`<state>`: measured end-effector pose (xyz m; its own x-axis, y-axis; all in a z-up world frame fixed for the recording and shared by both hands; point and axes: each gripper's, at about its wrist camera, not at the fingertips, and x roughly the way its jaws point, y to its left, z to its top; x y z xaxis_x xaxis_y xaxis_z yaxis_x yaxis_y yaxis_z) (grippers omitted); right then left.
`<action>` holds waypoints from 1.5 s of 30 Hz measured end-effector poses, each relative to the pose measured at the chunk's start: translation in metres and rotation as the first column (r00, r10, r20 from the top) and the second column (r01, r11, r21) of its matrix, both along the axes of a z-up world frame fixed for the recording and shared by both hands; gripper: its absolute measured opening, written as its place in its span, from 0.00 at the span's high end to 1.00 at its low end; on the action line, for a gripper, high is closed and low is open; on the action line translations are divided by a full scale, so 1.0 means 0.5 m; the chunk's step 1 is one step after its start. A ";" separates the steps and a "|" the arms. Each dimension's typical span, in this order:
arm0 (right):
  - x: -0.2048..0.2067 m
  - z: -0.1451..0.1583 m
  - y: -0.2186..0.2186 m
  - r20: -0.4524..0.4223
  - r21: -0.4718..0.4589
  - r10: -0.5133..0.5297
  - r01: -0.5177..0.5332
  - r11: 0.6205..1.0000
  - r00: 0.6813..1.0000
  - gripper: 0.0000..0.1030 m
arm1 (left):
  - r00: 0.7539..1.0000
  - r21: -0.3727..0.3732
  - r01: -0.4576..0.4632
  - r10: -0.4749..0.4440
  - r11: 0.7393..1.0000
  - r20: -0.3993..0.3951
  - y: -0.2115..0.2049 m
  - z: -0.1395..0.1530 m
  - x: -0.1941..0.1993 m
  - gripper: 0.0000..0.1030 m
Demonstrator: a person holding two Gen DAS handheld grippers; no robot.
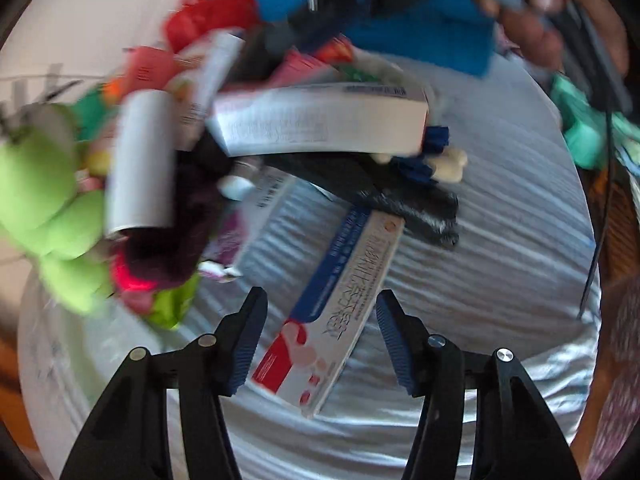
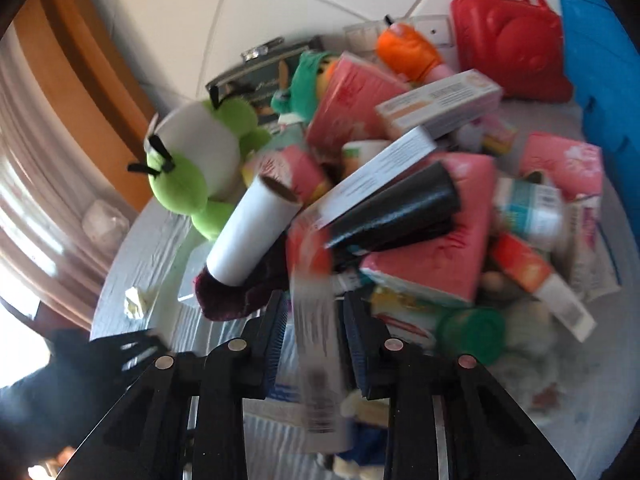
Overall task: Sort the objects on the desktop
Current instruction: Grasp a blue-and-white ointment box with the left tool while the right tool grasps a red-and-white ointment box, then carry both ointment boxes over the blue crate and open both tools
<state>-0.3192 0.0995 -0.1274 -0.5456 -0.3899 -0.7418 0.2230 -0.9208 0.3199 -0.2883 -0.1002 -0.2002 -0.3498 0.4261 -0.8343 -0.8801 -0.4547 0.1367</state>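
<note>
Though printed, the box (image 1: 336,312) reads illegibly.

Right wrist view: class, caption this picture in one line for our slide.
Right tool shut on a blurred box beside a cluttered pile on the striped cloth.

Large printed characters run along a white, blue and red box (image 1: 332,312) lying just beside a long white box (image 1: 320,120) with fine print, but motion blur leaves every line illegible. Printing on cartons (image 2: 440,104) in the right wrist view is equally unreadable.
</note>
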 end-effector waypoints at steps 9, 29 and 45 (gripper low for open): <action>0.013 -0.057 -0.049 0.105 0.018 0.130 -0.132 0.991 0.986 0.69 | 0.996 -0.047 0.068 -0.065 0.997 0.053 0.031 -0.044 -0.010 0.59; -0.026 -0.186 -0.258 0.259 0.042 0.120 -0.135 0.990 0.959 0.61 | 0.985 -0.022 -0.164 0.163 0.986 -0.058 -0.028 -0.003 0.093 0.63; 0.135 0.240 -0.011 -0.232 0.012 -0.048 0.052 0.999 0.972 0.61 | 0.929 0.267 -0.206 0.273 0.941 -0.248 0.033 0.314 0.110 0.63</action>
